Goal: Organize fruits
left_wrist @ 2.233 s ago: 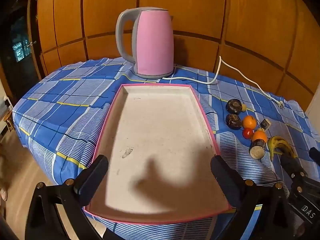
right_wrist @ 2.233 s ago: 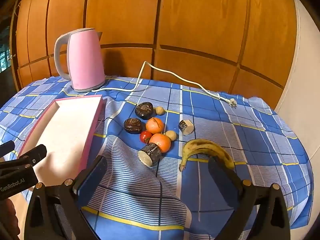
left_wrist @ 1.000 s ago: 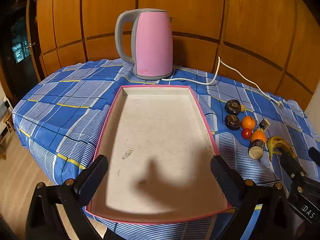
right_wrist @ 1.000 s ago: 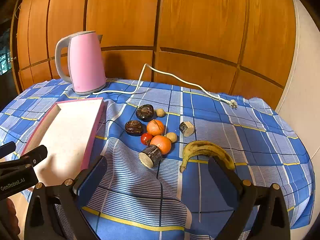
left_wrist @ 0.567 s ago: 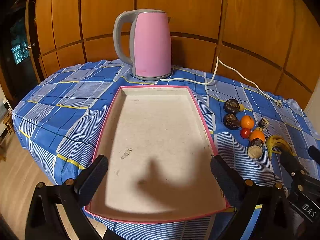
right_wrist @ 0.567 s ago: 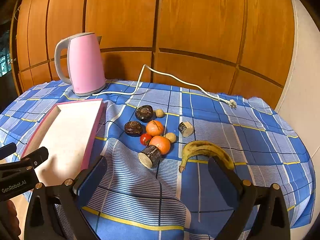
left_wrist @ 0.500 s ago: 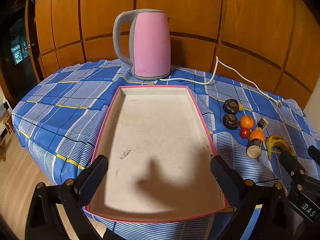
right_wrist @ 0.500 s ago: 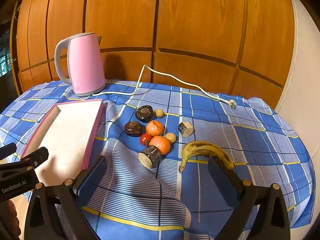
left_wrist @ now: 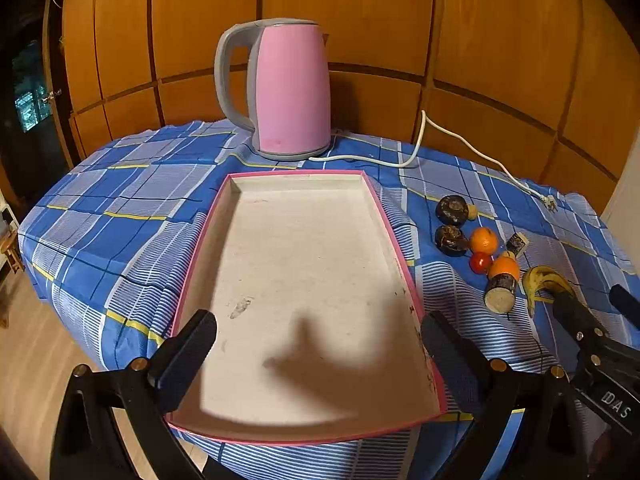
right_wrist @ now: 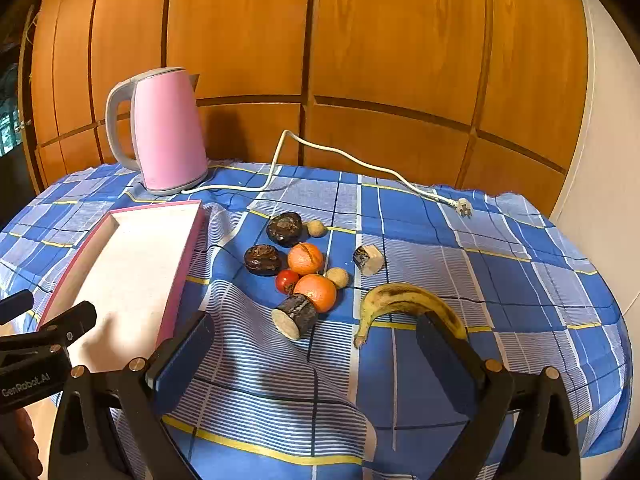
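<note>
Fruit lies in a loose cluster on the blue checked cloth, right of the pink-rimmed tray, and none of it is in the tray yet. Nearest the right gripper is the banana, its long axis running roughly across the view, stem end toward the gripper's left, the far end partly hidden behind the right finger. Just left of it a cut stub touches an orange; behind those sit a tomato, a second orange, two dark wrinkled fruits, two small tan balls and another cut piece.

The right gripper hangs open and empty, jaws spread wide, with the cluster straight ahead and slightly below it. The left gripper is also spread and empty, poised over the near end of the tray, whose pale floor is bare. From the left wrist view the fruit lies well off to the right, past the tray's rim.

So the right hand is plainly the nearer one for a first pick. My judgement is that the task has barely begun. If the banana goes first, the jaws would need to close across its curved body, not along it. The stub and orange touch, so taking either may nudge the other.

Behind everything stands a pink kettle, its white cord trailing across the cloth well clear of the fruit.
</note>
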Demonstrator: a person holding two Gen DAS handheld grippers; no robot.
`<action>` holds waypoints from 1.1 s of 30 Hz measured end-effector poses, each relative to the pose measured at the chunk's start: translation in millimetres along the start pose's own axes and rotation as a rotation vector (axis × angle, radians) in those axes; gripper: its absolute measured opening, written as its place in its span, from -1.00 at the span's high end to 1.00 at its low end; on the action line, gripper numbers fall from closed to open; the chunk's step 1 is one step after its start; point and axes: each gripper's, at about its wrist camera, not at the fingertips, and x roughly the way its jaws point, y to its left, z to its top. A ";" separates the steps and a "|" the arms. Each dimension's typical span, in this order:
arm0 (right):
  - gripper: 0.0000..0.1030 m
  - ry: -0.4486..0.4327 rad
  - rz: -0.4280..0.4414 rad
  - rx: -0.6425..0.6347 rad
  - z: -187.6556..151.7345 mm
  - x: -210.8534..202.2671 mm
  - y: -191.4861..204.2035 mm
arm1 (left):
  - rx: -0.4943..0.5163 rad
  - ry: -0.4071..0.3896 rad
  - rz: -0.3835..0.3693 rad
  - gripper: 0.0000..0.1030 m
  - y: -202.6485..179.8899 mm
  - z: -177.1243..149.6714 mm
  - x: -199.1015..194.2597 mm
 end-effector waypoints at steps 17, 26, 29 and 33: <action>-0.99 0.085 -0.084 0.161 -26.5 11.7 -90.5 | 0.210 0.107 -0.222 -0.34 -62.3 28.4 19.0; -0.99 0.091 -0.099 0.213 -33.2 14.6 -114.9 | 0.407 0.212 -0.376 -0.07 -149.3 31.8 60.3; -0.99 0.103 -0.100 0.222 -37.5 16.6 -121.2 | 0.455 0.245 -0.388 0.03 -170.4 29.7 80.5; -0.99 0.126 -0.098 0.235 -42.8 20.4 -131.0 | 0.480 0.304 -0.383 0.19 -183.5 22.4 105.2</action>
